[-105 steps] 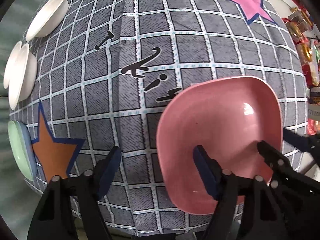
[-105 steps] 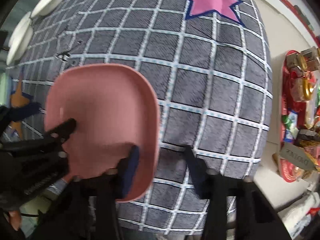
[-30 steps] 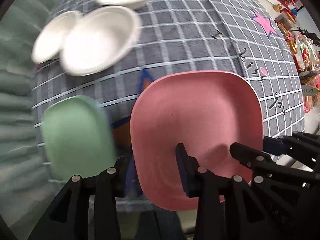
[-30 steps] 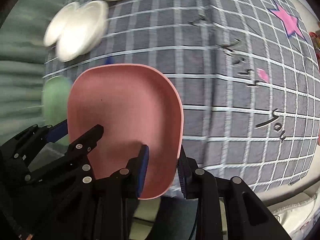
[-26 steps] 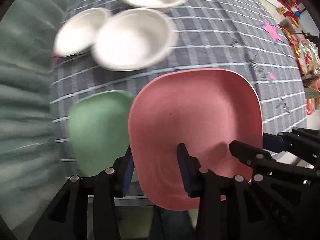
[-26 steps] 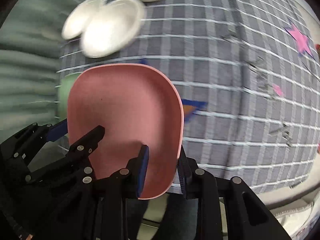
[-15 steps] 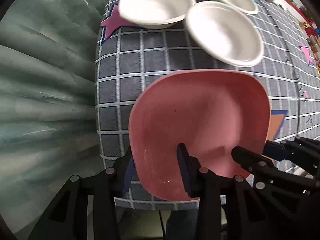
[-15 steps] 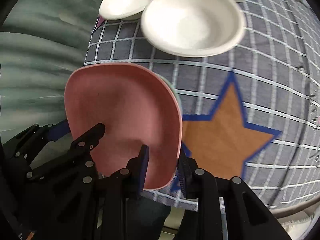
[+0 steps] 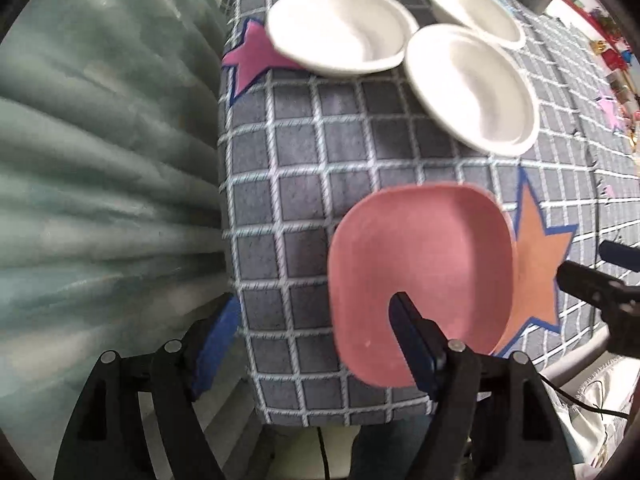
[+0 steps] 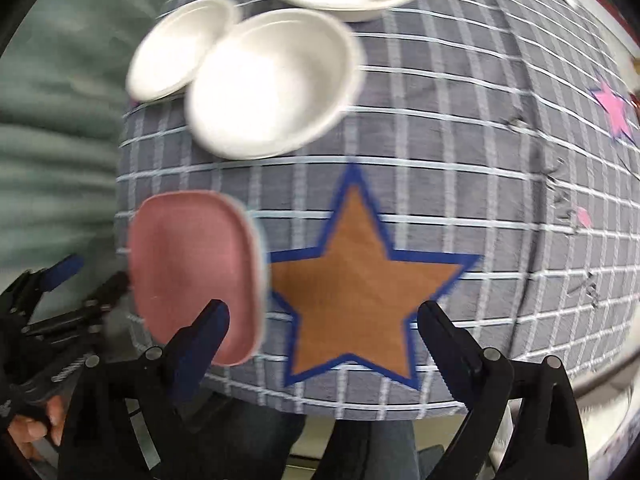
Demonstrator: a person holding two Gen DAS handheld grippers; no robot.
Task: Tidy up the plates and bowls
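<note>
A pink square plate (image 9: pixel 420 276) lies on the grey checked tablecloth near the front left corner; in the right wrist view (image 10: pixel 192 272) a pale edge of another plate shows under its right side. My left gripper (image 9: pixel 316 336) is open, its right finger over the plate's near rim. My right gripper (image 10: pixel 324 328) is open and empty over the orange star (image 10: pixel 360 280). Three white bowls (image 9: pixel 340 28) (image 9: pixel 468 88) (image 9: pixel 476 12) sit beyond, at the far left of the table.
A green curtain (image 9: pixel 100 160) hangs along the table's left edge. The table's front edge (image 10: pixel 360 400) is just under both grippers. Red packaged goods (image 9: pixel 612 52) stand at the far right.
Both grippers carried the pink plate left across the table, set it down on the green plate, then opened and drew back. The right gripper moved over the orange star.
</note>
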